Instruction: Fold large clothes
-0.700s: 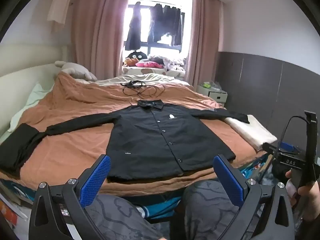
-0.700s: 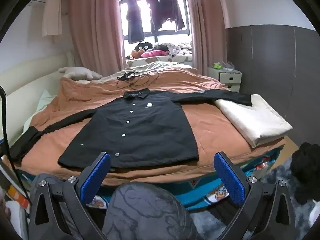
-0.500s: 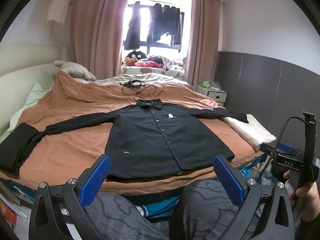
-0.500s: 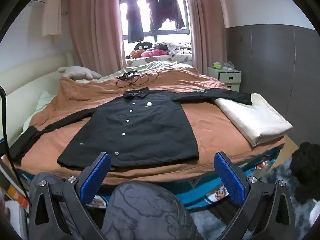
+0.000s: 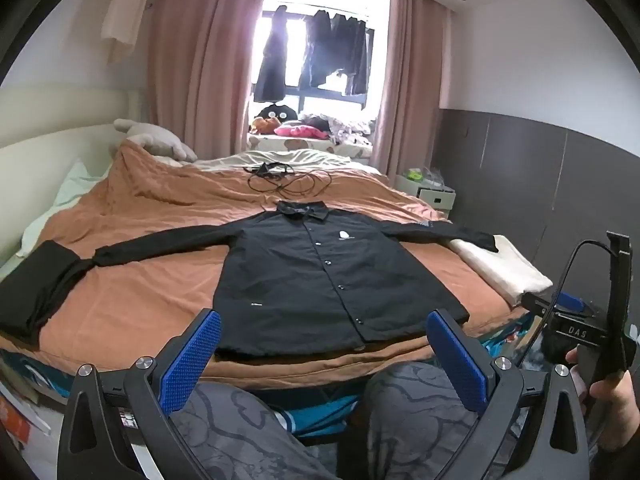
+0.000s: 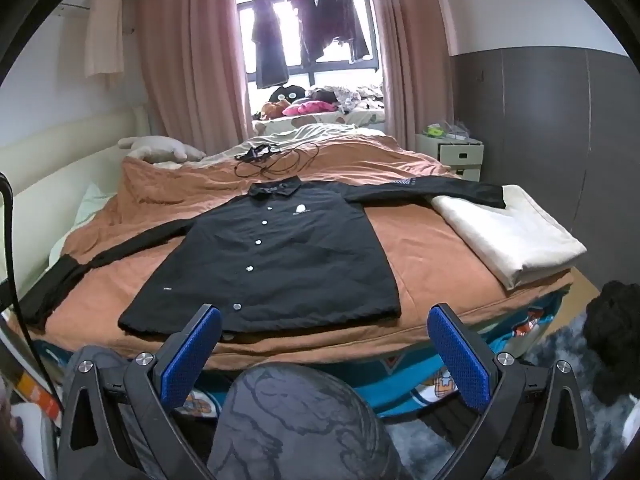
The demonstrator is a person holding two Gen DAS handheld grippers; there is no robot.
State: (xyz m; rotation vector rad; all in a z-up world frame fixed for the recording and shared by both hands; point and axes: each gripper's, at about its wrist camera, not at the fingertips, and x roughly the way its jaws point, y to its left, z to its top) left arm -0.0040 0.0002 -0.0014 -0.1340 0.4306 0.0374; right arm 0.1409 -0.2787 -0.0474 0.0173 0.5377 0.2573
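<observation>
A black button-up jacket (image 5: pixel 320 276) (image 6: pixel 276 264) lies flat and face up on the brown bedspread (image 5: pixel 152 292) (image 6: pixel 432 264), collar toward the window, both sleeves spread out sideways. Its right sleeve end rests on a folded cream cloth (image 6: pixel 508 236). My left gripper (image 5: pixel 323 356) hangs open in front of the hem, short of the bed edge, with nothing between its blue pads. My right gripper (image 6: pixel 325 352) is also open and empty, at the same distance from the hem. A hand holding the right gripper's handle (image 5: pixel 596 340) shows at the right of the left wrist view.
The person's knees in patterned trousers (image 5: pixel 416 412) (image 6: pixel 296 420) sit below the grippers. A dark folded garment (image 5: pixel 32 284) lies at the bed's left edge. Black cables (image 5: pixel 284 180) lie near the bed's far end. A white nightstand (image 6: pixel 452 152) stands at the right.
Both views have drifted slightly, the jacket sitting a little lower and nearer. Both grippers stay open and empty.
</observation>
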